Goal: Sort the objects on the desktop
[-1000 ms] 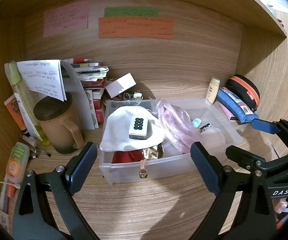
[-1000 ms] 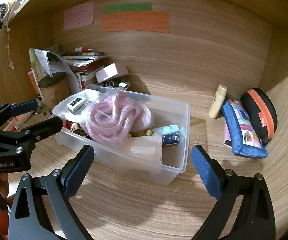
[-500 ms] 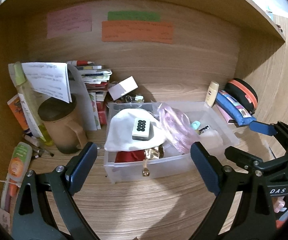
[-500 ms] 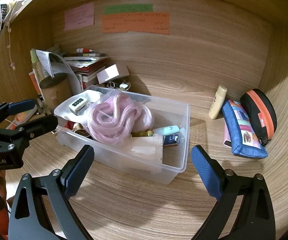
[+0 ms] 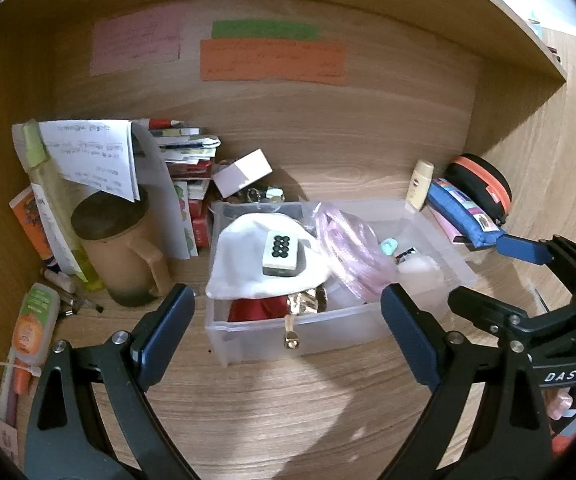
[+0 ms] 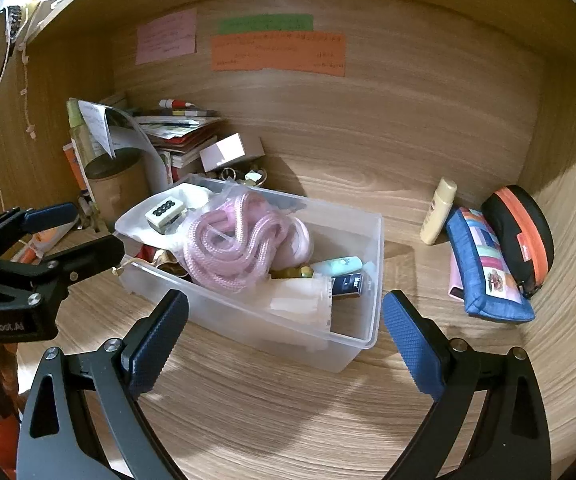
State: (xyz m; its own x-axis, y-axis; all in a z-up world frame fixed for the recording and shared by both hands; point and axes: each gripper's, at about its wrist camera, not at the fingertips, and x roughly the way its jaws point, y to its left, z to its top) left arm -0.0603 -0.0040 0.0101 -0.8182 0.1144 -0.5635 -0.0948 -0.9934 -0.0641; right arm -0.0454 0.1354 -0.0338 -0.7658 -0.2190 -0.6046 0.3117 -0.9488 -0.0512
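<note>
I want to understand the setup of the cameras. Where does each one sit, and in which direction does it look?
Left wrist: on the left claw, looking forward at the clear bin; the right claw shows at the right.
Right wrist: on the right claw, facing the bin's right corner; the left claw shows at the left.
Shared: bin, pink rope, mahjong tile.

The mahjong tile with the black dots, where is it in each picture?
Left wrist view: the mahjong tile lies near the middle, on the white cloth in the clear bin.
Right wrist view: the tile sits left of centre, at the bin's far left end.
Shared landmark: the pink rope right beside it.
</note>
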